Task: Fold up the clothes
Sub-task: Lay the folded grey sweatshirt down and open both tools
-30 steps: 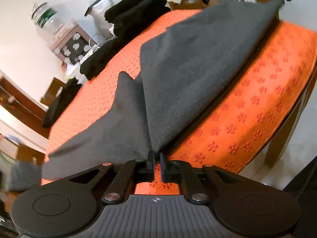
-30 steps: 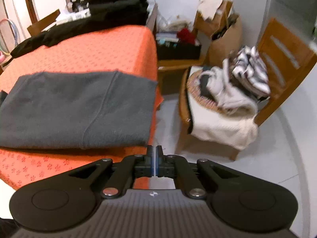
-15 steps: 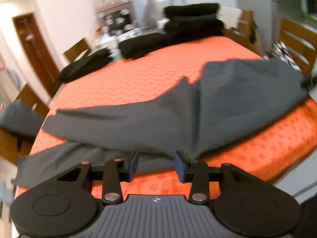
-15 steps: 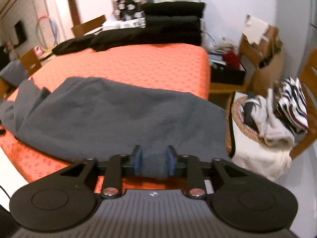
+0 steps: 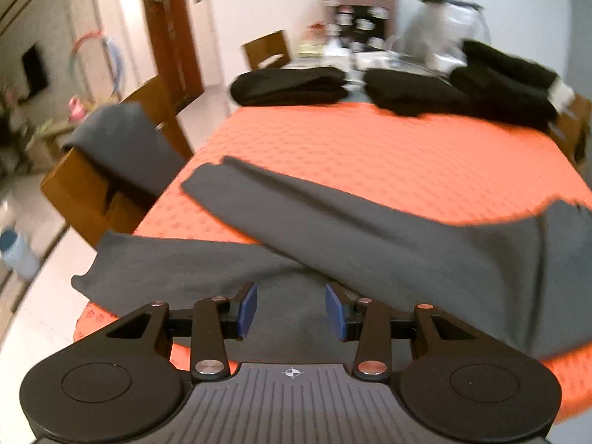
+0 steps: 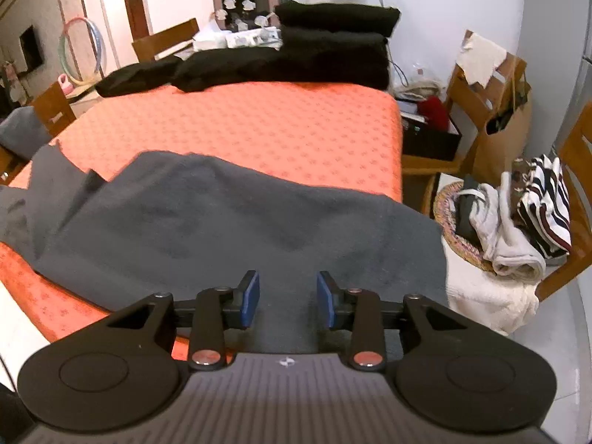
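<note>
Grey garment (image 5: pixel 370 244) spread across near edge of orange-clothed table (image 5: pixel 388 155), one long part folded diagonally over the rest. Left gripper (image 5: pixel 291 310) and right gripper (image 6: pixel 288 303) both above its near hem, jaws apart after just opening, blue pads clear of the cloth, nothing clamped. Folded black clothes (image 6: pixel 333 51) stacked at far end.

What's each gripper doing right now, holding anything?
Left gripper: open, just opened, over the grey garment, gripping nothing.
Right gripper: open, just opened, gripping nothing.
</note>
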`<state>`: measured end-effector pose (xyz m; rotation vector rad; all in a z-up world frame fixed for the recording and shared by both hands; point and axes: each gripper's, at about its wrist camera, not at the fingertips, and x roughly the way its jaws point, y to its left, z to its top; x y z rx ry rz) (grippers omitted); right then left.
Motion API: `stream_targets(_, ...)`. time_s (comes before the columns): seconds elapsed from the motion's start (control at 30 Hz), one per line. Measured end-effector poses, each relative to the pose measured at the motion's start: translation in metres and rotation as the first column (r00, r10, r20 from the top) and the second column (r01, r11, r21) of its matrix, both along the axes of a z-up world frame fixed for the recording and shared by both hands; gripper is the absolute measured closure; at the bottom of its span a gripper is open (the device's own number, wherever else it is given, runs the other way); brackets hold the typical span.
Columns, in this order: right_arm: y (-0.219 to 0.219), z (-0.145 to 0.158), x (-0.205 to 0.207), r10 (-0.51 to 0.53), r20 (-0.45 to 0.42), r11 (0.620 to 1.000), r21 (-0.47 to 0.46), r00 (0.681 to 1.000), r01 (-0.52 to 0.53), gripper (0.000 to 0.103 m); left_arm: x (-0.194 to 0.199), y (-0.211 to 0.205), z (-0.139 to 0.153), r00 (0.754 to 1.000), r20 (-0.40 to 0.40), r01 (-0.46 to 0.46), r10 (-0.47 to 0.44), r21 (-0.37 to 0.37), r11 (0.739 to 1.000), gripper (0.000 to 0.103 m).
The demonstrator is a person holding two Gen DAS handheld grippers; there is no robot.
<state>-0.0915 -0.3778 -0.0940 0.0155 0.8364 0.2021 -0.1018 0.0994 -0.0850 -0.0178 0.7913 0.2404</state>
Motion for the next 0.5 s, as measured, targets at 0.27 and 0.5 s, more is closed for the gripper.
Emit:
stream_targets(0.27,0.055,0.010,-0.004,-0.096,-0.037,0.994,0.044,0.995,0.098,0.061,0.047,0.076,-0.001,0.998,-0.016,0.054,-0.054,0.026,0.998,0.056)
stream_targets(0.5,0.107,0.014,-0.015,-0.219,-0.058,0.970,0.097,0.974,0.224,0.061,0.098,0.134,-0.014,0.992,-0.027,0.125,-0.125,-0.011,0.992,0.056)
